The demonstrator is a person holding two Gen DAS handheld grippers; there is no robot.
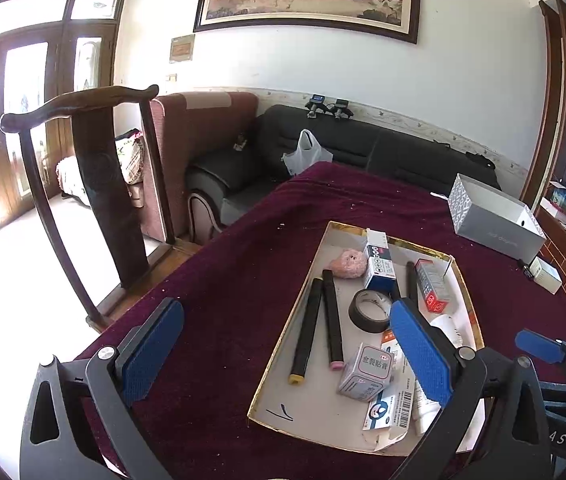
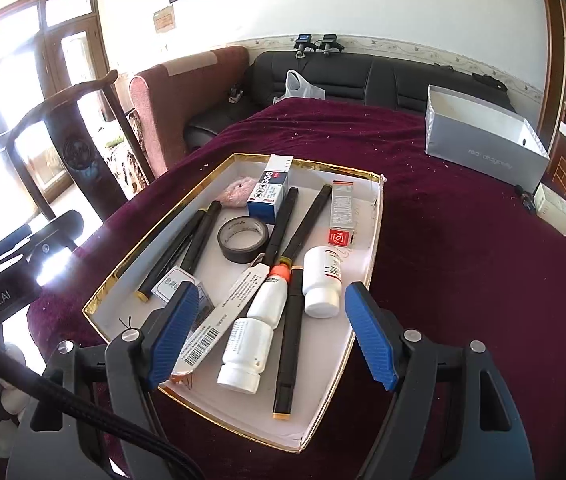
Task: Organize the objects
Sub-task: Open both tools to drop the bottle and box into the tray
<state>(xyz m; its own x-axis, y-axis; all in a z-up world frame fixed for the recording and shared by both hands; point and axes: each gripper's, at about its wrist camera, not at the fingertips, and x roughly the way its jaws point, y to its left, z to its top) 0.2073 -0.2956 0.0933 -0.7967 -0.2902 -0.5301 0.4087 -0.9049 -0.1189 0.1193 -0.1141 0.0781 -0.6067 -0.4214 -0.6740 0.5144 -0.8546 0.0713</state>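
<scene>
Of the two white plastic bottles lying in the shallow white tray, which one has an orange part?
The longer white bottle, left of the shorter white bottle in the right wrist view: an orange collar sits at its far end; the other has none.

Black gripper frames, blue ribbed fingers (image 2: 371,334), silver screws, braided cable.

Worktop (image 2: 463,240): deep maroon cloth, plush nap, matt, flecked with pale lint. Shallow tray (image 2: 239,162): white card, matt inside, rim edged in shiny gold foil. Tape roll (image 2: 243,240): black, slightly glossy. Marker pens (image 2: 287,344): black plastic, satin. Two bottles (image 2: 245,356): white plastic, smooth, glossy. Small cartons (image 1: 379,262): printed paperboard, light sheen. Grey box (image 2: 483,152): matt card. Gripper pads (image 2: 173,332): blue ribbed rubber on matt black plastic arms with bright metal pins. Sofa (image 1: 363,144): black leather-like, soft shine. Chair (image 1: 99,168): dark polished wood.
</scene>
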